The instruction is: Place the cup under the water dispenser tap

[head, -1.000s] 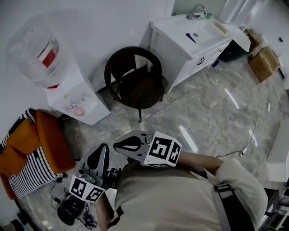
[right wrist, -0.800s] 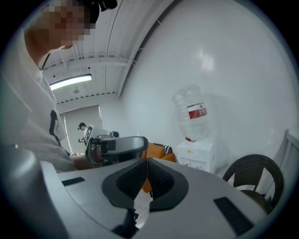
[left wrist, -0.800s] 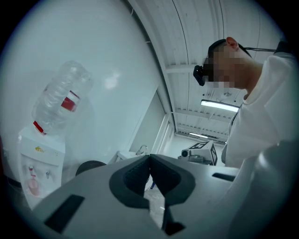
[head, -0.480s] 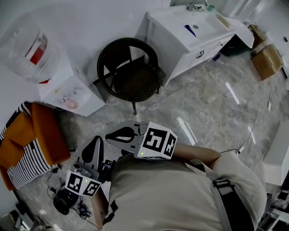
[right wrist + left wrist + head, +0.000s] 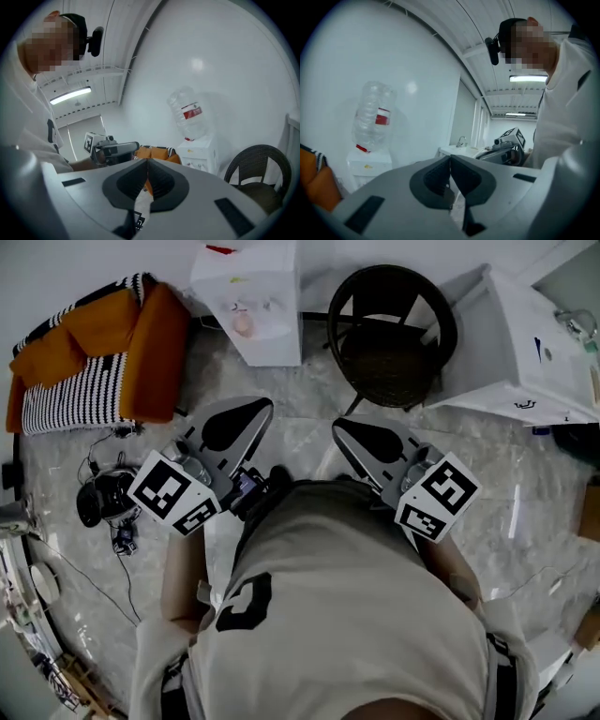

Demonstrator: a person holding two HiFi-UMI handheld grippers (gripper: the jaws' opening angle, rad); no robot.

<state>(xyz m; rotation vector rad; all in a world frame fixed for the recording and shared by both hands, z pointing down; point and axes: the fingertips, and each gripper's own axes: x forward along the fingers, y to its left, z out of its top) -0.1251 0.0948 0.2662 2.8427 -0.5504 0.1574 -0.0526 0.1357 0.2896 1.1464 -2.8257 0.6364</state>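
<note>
The water dispenser stands upright against the wall, well ahead of both tongs; its clear, red-labelled bottle sits neck-down on top, long axis vertical, and whether it holds water cannot be told. A small pinkish round thing shows on the dispenser's front, too small to call a cup. The left tongs and right tongs are side by side, apart, pointing toward the wall; each has its jaws pressed together with nothing between.

upright white water dispenser with a clear, red-labelled bottle inverted on top
</note>
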